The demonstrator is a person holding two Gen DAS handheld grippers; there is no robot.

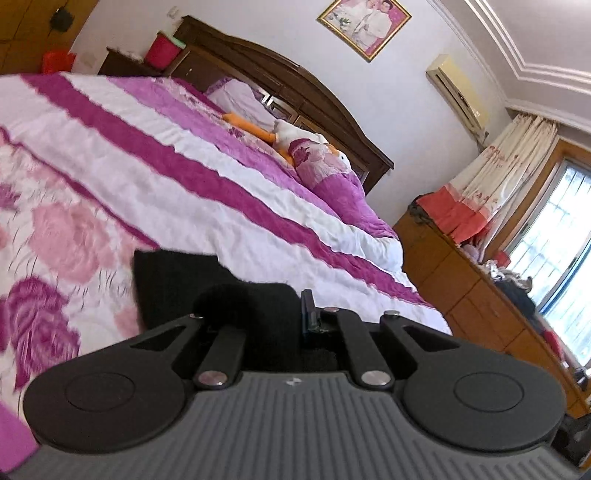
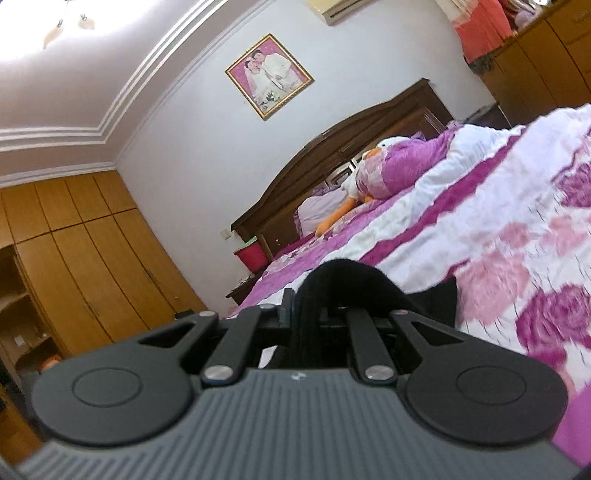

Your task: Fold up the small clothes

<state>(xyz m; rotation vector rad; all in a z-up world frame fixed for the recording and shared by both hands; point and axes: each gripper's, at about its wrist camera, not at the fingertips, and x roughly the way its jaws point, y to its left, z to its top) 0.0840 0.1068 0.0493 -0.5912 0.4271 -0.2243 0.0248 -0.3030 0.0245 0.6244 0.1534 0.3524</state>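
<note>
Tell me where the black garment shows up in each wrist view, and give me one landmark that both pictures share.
Left wrist view: the black garment sits low and centre-left, bunched at the left gripper, over the floral bedspread.
Right wrist view: the black garment sits low and centre, humped up out of the right gripper.
Shared landmark: the framed photo on the wall above the headboard, top centre in the left view, upper centre in the right.
</note>
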